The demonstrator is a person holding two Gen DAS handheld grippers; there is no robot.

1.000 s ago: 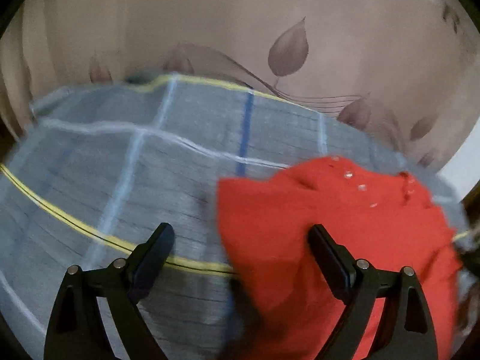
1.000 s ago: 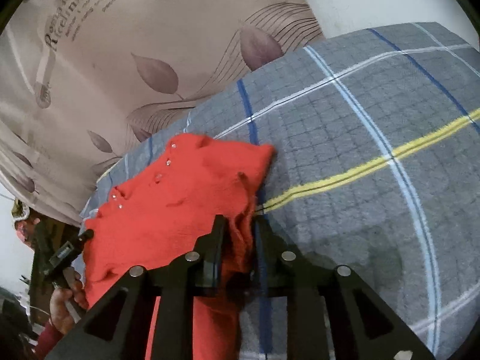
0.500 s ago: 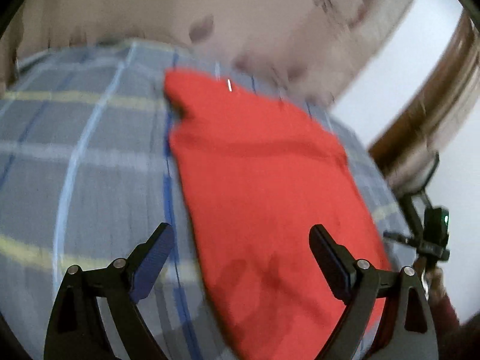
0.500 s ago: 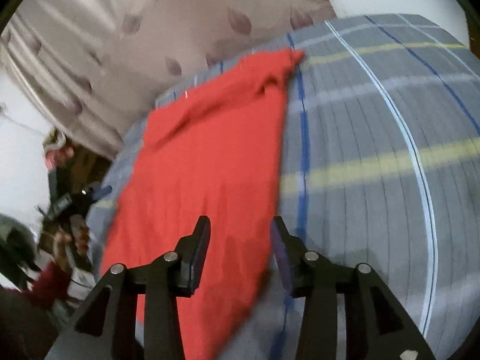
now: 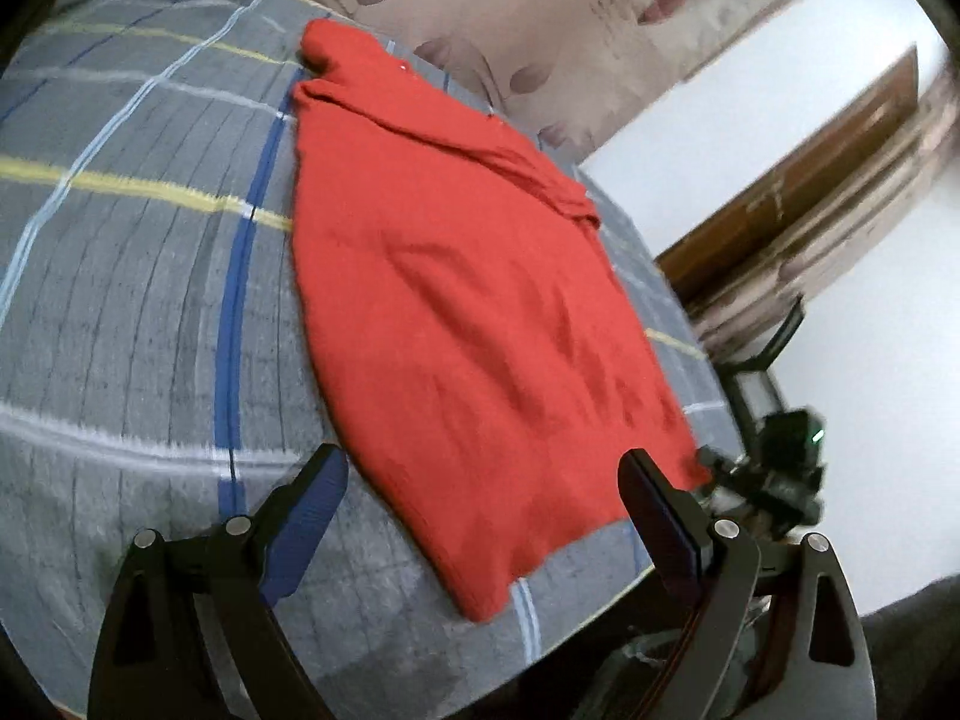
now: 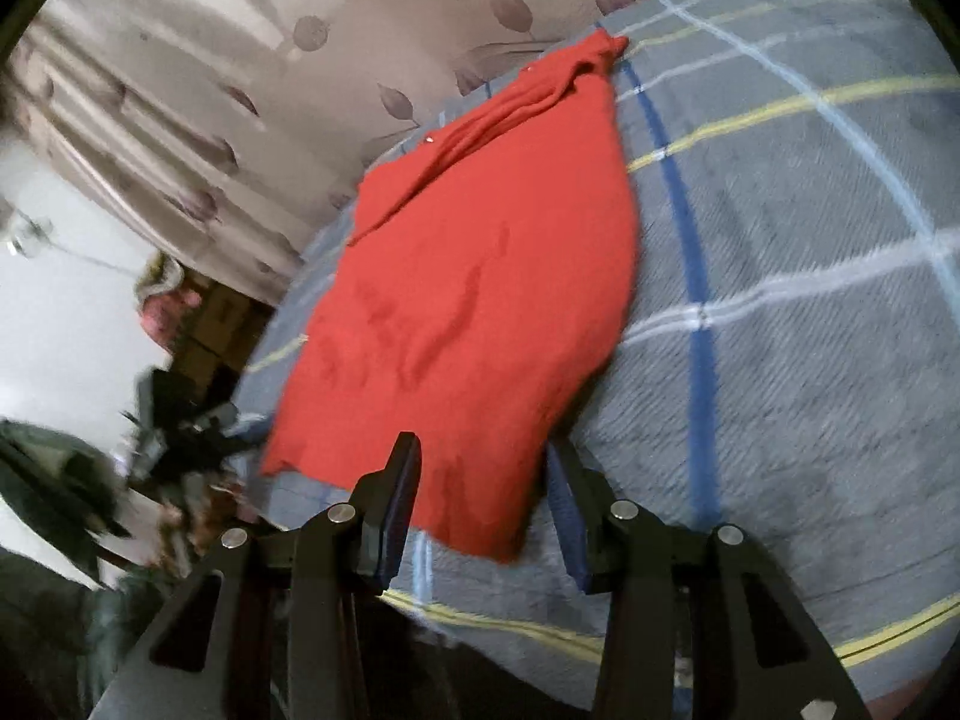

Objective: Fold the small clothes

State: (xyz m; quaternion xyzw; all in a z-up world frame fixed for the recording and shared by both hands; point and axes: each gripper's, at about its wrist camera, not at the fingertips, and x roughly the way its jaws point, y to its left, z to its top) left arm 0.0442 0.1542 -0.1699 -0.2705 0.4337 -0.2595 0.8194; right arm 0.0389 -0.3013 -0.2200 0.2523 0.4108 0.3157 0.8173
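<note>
Both claws, left [image 5: 483, 498] and right [image 6: 483, 489], hover agape over red garment [image 5: 468, 300]

Left gripper [image 5: 483, 501]: jaws spread wide, nothing held, above near hem | Red garment [image 5: 468, 300]: spread flat on grey plaid cover [image 5: 132, 300], bunched folds at far end | Background: leaf-print curtain [image 5: 480, 6], wooden door frame [image 5: 798, 180], second gripper [image 5: 774, 474] blurred at right.

My left wrist view blurs the dark gear [image 5: 780, 468] past the bed [image 5: 120, 300] edge; I can't identify it.
</note>
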